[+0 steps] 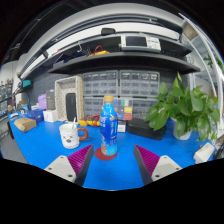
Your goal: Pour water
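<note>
Bottle point(108, 128) just ahead blocking the centre, mug point(70, 134) at left, bare blue table point(160, 145) at right

From my end I count one water bottle point(108, 128) with a blue label, standing on one red coaster point(106, 152), and one white mug point(70, 134) beside it on the single blue table point(40, 148). There is one leafy potted plant point(185, 106) off to the side and one gripper point(110, 166) with two fingers, each bearing one magenta pad point(80, 157). Small items on the table's far side are too cluttered for me to count.
</note>
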A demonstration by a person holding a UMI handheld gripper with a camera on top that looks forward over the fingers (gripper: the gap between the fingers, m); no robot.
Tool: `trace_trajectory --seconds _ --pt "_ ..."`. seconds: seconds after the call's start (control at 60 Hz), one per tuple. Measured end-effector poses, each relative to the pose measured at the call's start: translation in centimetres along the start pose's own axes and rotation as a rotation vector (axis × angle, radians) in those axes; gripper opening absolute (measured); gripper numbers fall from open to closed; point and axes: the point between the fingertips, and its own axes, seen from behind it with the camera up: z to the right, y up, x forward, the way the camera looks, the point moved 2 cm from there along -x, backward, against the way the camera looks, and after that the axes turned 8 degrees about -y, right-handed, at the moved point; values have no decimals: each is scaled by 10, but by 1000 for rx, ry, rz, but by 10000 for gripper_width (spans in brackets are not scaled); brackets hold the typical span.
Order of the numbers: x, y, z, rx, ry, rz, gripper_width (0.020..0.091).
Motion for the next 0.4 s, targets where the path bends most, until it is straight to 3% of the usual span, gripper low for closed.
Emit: trace_trajectory --seconds 0.4 --pt "-24 33 4 -1 -8 68 834"
